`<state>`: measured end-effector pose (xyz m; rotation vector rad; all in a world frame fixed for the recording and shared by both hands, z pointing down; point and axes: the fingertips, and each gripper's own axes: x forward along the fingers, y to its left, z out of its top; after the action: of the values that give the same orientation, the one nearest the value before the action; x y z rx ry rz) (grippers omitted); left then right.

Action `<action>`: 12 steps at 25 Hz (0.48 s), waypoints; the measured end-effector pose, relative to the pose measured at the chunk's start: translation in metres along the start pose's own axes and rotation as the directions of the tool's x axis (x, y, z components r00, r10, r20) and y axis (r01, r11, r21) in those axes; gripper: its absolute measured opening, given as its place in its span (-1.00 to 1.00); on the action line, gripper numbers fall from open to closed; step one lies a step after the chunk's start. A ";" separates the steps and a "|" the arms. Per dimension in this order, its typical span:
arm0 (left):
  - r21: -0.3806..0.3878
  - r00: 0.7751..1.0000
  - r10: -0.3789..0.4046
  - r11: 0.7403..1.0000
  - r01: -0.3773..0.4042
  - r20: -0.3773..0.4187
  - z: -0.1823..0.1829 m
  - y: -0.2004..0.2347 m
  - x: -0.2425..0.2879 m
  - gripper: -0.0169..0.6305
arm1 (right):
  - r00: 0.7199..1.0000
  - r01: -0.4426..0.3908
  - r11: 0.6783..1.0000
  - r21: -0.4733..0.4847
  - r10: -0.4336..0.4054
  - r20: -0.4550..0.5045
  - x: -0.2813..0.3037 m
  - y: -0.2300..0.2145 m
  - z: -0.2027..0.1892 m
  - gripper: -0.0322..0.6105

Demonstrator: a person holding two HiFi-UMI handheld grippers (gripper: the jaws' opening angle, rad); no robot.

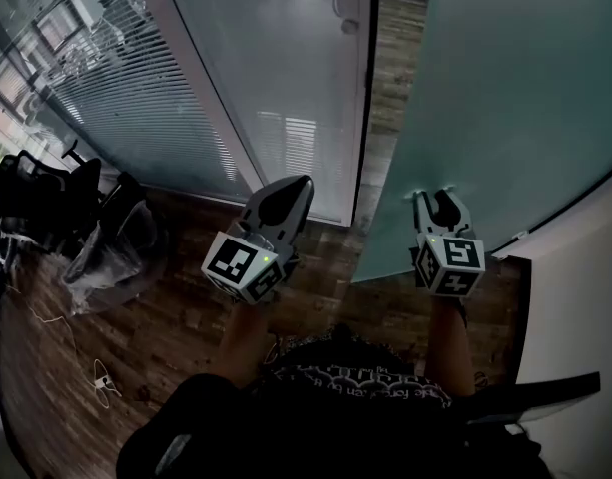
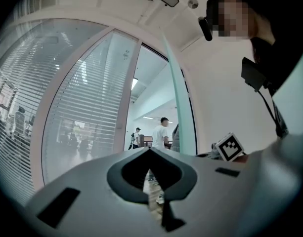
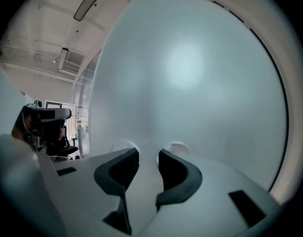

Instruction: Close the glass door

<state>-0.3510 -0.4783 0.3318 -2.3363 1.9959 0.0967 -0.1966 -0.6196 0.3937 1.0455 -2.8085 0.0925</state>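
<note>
Grey left claw (image 1: 302, 182), right claw (image 1: 435, 197) — black-and-white marker cubes (image 1: 244, 265)

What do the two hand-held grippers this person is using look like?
Both are pale grey shells tapering to two jaws lined with black pads. The left gripper and the right gripper each carry a white cube printed with black square markers and a small green light. The person wears a dark garment with a pale pattern.
</note>
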 end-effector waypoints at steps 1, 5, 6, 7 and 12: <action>-0.003 1.000 -0.001 1.000 0.001 -0.001 -0.001 0.002 0.004 -0.96 | 1.000 0.001 1.000 0.001 -0.001 -0.002 0.006 0.000 0.001 -0.52; -0.006 1.000 0.003 1.000 -0.003 0.015 0.000 0.013 0.015 -0.96 | 1.000 -0.004 1.000 0.004 0.004 0.012 0.028 -0.005 0.003 -0.52; -0.009 1.000 0.005 1.000 -0.005 0.025 0.000 0.017 0.017 -0.96 | 1.000 -0.007 1.000 0.005 0.007 0.016 0.033 -0.005 0.004 -0.52; -0.010 1.000 0.005 1.000 -0.005 0.030 -0.001 0.019 0.019 -0.96 | 1.000 -0.008 1.000 0.004 0.008 0.019 0.039 -0.005 0.005 -0.52; -0.005 1.000 -0.002 1.000 0.002 0.013 -0.011 0.030 0.027 -0.96 | 1.000 0.000 1.000 -0.003 0.000 0.015 0.067 -0.009 0.011 -0.52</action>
<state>-0.3763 -0.5103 0.3400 -2.3346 1.9891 0.1172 -0.2422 -0.6710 0.3932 1.0504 -2.8215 0.0812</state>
